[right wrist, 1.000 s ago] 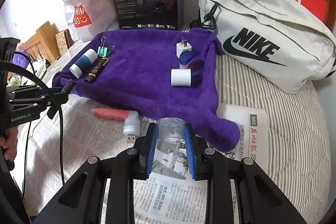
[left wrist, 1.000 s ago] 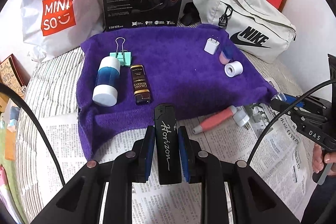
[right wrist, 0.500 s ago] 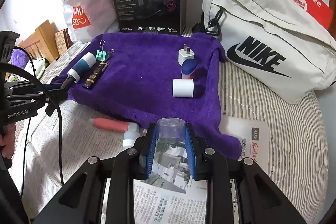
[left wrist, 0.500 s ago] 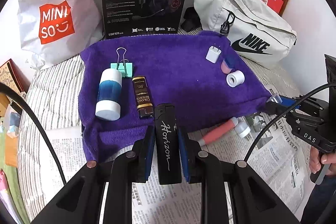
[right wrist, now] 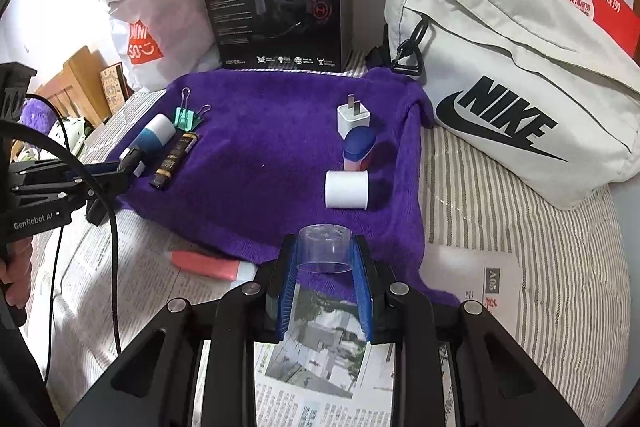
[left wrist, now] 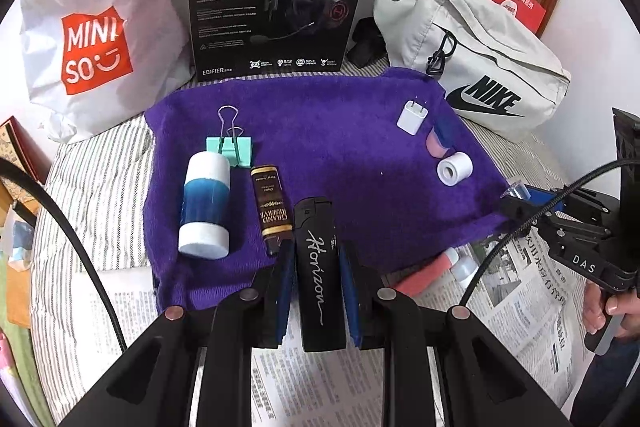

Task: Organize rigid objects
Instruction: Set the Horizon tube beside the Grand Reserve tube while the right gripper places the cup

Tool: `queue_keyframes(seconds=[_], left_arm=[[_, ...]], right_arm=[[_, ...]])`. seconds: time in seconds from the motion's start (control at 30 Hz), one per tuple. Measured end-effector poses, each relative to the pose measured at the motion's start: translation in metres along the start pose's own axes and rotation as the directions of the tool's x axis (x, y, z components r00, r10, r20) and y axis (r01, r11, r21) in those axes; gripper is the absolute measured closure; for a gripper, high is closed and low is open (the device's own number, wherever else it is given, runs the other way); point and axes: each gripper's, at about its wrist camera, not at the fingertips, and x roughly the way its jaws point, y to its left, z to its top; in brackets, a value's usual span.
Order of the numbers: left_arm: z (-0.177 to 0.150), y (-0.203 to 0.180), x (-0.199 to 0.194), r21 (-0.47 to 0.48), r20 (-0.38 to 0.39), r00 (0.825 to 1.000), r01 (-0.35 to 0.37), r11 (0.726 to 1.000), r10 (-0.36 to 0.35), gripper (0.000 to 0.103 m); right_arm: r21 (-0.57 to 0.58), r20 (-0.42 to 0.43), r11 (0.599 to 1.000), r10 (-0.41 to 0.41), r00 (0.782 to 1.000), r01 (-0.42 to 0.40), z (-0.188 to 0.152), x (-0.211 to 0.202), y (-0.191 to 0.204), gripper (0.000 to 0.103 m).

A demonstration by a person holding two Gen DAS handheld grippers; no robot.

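Two blue-padded fingers of the left gripper (left wrist: pixel 317 267) clamp a black "Horizon" lighter (left wrist: pixel 319 271) above the purple towel's (left wrist: pixel 340 131) near edge, just beside a brown-and-gold lighter (left wrist: pixel 271 209). Right gripper (right wrist: pixel 325 281) grasps a clear plastic cup (right wrist: pixel 325 249) over that towel's front corner; open cloth lies ahead, between a white roll (right wrist: pixel 346 189) and the left-hand items.

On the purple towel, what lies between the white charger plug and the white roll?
A small bottle with a blue cap lies between the charger plug and the white roll, clearest in the right wrist view.

Left claw (left wrist: pixel 314 259) carried black lighter (left wrist: pixel 319 267) farther over purple towel's (left wrist: pixel 340 155) near edge. Right claw (right wrist: pixel 325 259) advanced clear cup (right wrist: pixel 325 247) likewise.
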Motion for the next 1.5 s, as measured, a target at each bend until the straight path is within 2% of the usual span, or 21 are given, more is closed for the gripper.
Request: queue_keyframes(seconds=[0.67,1.1,1.5], left_arm=[[0.02,0.009,0.036,-0.014,-0.061,0.998,0.004,1.0,-0.005,0.081],[0.03,0.003,0.062,-0.013,-0.094,0.995,0.026,1.0,-0.027,0.082],[0.035,-0.003,0.079,0.004,-0.108,0.994,0.006,1.0,-0.005,0.082]], right_arm=[[0.005,-0.107,1.0,0.02,0.994,-0.019,0.02,0.056,-0.005,0.076],[0.003,-0.118,1.0,0.023,0.993,-0.023,0.023,0.064,-0.007,0.076],[-0.013,-0.114,1.0,0.026,0.993,-0.027,0.023,0.064,-0.008,0.076]])
